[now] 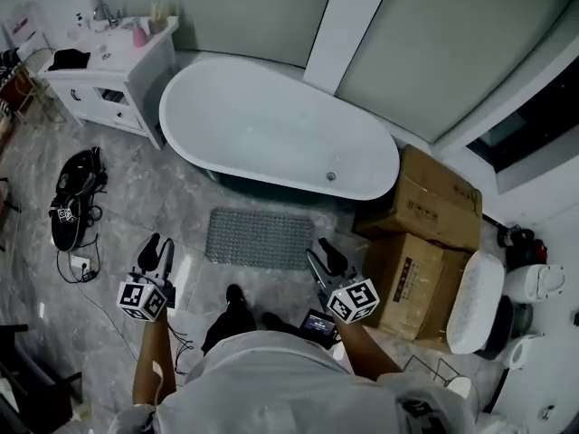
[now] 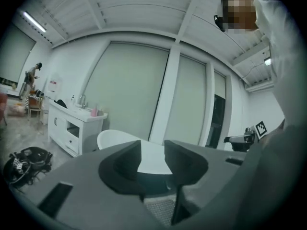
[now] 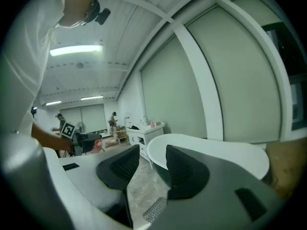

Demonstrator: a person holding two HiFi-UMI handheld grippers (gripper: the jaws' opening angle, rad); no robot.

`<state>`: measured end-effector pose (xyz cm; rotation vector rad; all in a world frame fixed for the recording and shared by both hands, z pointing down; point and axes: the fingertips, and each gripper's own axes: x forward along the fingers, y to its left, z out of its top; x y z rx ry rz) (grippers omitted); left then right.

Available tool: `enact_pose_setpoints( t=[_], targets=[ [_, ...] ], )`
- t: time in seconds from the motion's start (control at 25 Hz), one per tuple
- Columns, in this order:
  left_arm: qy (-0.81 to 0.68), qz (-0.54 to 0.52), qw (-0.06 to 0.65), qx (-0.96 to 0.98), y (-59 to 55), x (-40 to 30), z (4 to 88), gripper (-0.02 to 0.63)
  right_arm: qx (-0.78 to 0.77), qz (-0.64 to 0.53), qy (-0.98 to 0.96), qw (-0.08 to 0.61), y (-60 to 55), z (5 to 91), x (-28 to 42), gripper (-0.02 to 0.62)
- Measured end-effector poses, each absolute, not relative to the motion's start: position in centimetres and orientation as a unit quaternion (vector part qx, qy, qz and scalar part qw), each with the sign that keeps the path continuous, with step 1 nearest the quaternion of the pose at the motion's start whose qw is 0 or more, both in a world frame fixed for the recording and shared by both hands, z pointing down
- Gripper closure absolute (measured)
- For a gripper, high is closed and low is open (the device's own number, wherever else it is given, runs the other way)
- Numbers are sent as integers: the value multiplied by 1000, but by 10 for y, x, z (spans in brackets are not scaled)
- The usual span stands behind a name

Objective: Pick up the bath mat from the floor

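A grey textured bath mat (image 1: 260, 238) lies flat on the marble floor, just in front of the white bathtub (image 1: 271, 125). My left gripper (image 1: 156, 251) hovers left of the mat, held well above the floor, jaws open and empty. My right gripper (image 1: 326, 258) hovers off the mat's right near corner, also open and empty. In the left gripper view the gripper (image 2: 152, 159) frames the tub, with a strip of mat (image 2: 160, 210) low between the jaws. In the right gripper view the gripper (image 3: 152, 164) shows the floor and a corner of the mat (image 3: 154, 209).
Cardboard boxes (image 1: 434, 233) stand right of the tub. A white vanity (image 1: 113, 66) stands at the back left. A dark bag with cables (image 1: 74, 197) lies on the floor at left. White appliances (image 1: 529, 283) crowd the right edge. The person's feet (image 1: 237, 306) stand below the mat.
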<state>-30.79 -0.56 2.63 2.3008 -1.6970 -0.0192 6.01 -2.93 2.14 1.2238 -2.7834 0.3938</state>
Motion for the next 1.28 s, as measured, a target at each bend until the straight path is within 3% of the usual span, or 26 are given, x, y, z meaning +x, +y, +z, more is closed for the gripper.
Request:
enact_pose_setpoints(
  t=[0.28,0.48,0.64,1.12,1.28],
  targets=[
    [-541,26,201,816,-91,-329,121,451,499,198,-838,93,-62,95,140,403],
    [-514,52,295,804,-101,-315,229,451,509,254,-814,119,-65,182,170,402],
    [-527,58,389,753,-93,-333,327,451,506,294,-796,156,-74,301,192,376],
    [-530,184,484,672,-69,-342,622,394,445,429,-751,231,-103,650,231,348],
    [-520,191,498,667,-88,-334,702,392,402,446,-744,293,-93,741,231,334]
  ],
)
